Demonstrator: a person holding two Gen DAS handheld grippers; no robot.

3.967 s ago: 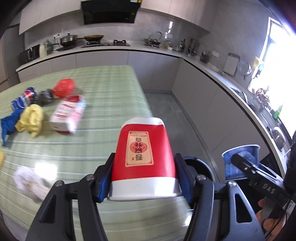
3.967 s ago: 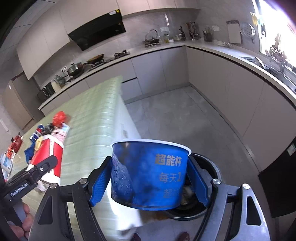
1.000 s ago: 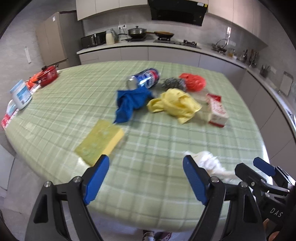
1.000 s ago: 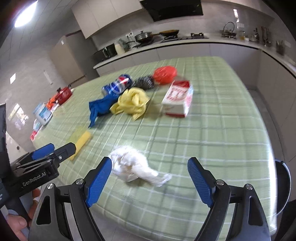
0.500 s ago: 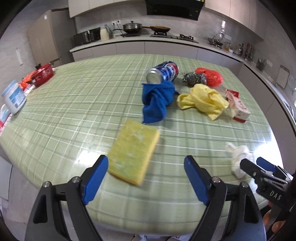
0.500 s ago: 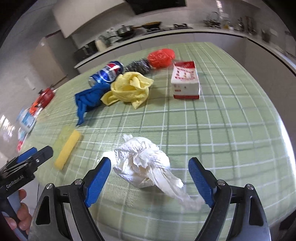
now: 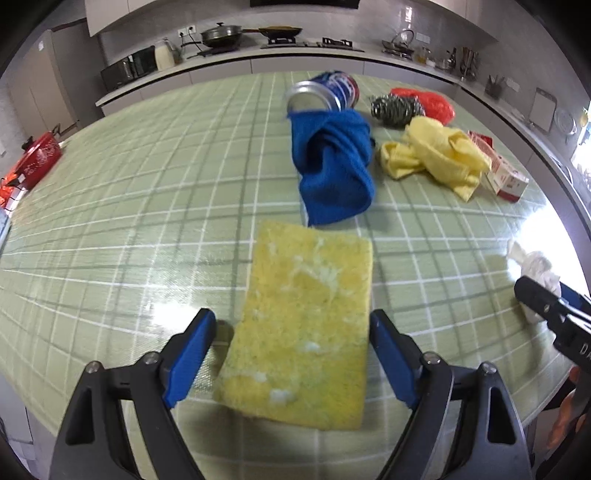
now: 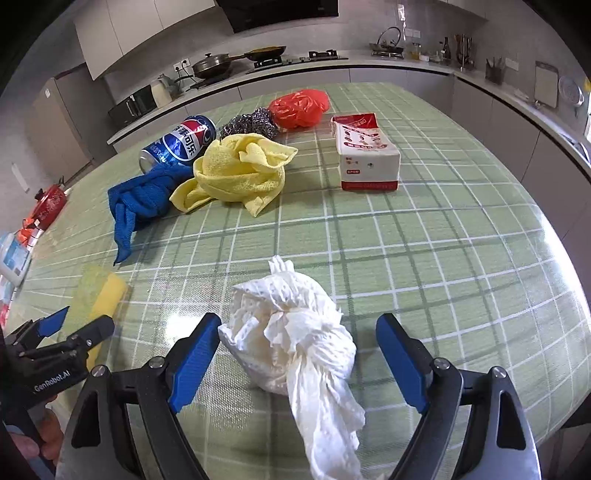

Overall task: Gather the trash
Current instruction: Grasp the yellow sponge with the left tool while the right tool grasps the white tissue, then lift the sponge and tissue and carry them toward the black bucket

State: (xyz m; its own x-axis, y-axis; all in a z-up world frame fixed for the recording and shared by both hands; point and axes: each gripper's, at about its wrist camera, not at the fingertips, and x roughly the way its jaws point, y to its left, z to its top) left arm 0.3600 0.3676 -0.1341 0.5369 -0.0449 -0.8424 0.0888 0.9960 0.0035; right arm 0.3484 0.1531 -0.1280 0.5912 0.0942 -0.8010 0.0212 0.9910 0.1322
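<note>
My left gripper [image 7: 291, 354] is open, its blue fingers on either side of the near end of a yellow sponge [image 7: 303, 317] lying on the green checked table [image 7: 129, 206]. My right gripper [image 8: 295, 358] is open around a crumpled white paper towel [image 8: 291, 339] near the table's front edge. The sponge also shows in the right wrist view [image 8: 103, 291], and the paper towel in the left wrist view [image 7: 535, 266]. Farther back lie a Pepsi can [image 8: 181, 144], a blue cloth [image 8: 144, 195], a yellow cloth [image 8: 236, 170], a steel scourer [image 8: 251, 123], a red plastic bag [image 8: 299, 105] and a red-white carton [image 8: 365, 155].
A red pot [image 7: 37, 158] and a white-blue tub [image 8: 13, 254] sit at the table's far left edge. A kitchen counter with pans [image 7: 229, 35] runs behind the table.
Both grippers moved forward and lower: the left now straddles the sponge, the right straddles the paper towel. Four seconds ago each held a cup; both are now empty.
</note>
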